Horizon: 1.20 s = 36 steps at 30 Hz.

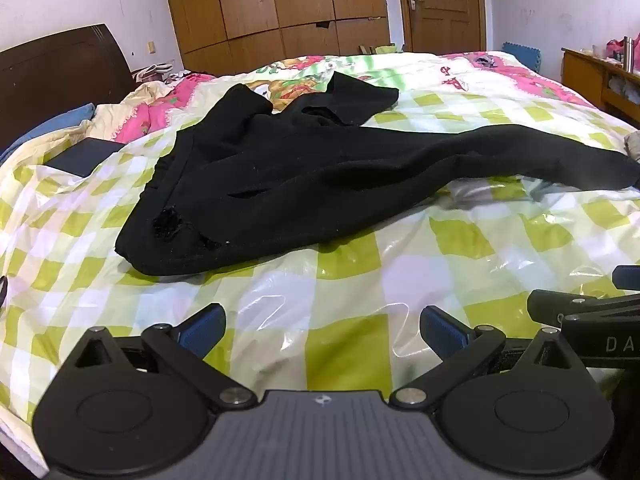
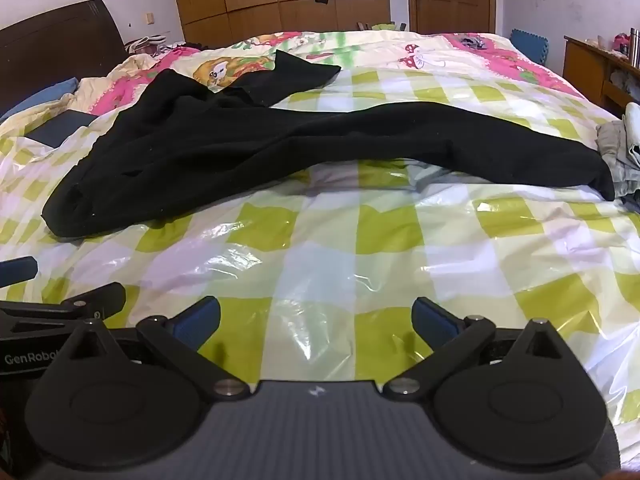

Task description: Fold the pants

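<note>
Black pants (image 1: 280,184) lie unfolded and rumpled on the bed, waistband toward the near left, one leg stretched to the right, the other bunched toward the far side. They also show in the right wrist view (image 2: 260,148). My left gripper (image 1: 322,332) is open and empty, hovering over the bedcover short of the pants. My right gripper (image 2: 316,322) is open and empty, also short of the pants. Each gripper appears at the edge of the other's view: the right one (image 1: 580,312), the left one (image 2: 64,304).
The bed carries a green-checked glossy plastic cover (image 1: 360,280). A dark flat box (image 1: 82,158) lies at the left. A pile of grey clothes (image 2: 622,148) sits at the right edge. A dark headboard (image 1: 60,72), wardrobe (image 1: 280,8) and door stand behind.
</note>
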### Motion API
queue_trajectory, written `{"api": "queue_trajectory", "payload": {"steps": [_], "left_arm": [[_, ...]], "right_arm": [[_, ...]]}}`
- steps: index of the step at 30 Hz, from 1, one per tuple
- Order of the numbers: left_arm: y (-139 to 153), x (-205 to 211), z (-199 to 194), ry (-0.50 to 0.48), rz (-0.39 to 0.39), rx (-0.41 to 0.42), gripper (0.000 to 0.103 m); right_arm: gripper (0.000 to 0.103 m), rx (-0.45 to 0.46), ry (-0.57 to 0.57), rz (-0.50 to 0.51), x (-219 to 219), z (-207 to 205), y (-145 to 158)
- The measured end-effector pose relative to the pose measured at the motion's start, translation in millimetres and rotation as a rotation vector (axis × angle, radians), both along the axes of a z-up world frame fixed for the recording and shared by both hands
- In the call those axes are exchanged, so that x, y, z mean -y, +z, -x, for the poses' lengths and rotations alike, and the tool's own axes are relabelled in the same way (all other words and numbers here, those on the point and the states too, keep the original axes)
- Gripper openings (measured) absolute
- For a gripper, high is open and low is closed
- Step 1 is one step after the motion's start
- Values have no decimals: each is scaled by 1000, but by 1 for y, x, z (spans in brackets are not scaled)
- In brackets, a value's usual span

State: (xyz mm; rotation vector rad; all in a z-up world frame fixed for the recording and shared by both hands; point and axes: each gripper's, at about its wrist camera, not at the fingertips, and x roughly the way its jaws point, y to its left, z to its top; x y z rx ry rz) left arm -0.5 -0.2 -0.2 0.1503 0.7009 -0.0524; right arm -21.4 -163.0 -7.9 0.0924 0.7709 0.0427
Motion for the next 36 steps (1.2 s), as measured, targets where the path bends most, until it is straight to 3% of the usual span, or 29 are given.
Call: {"api": "queue_trajectory", "payload": {"steps": [36], "left_arm": [[-7,-2,-5,10,16,-39,103]], "right_arm": [[101,-9,7,13,-3,-3,-5]]}}
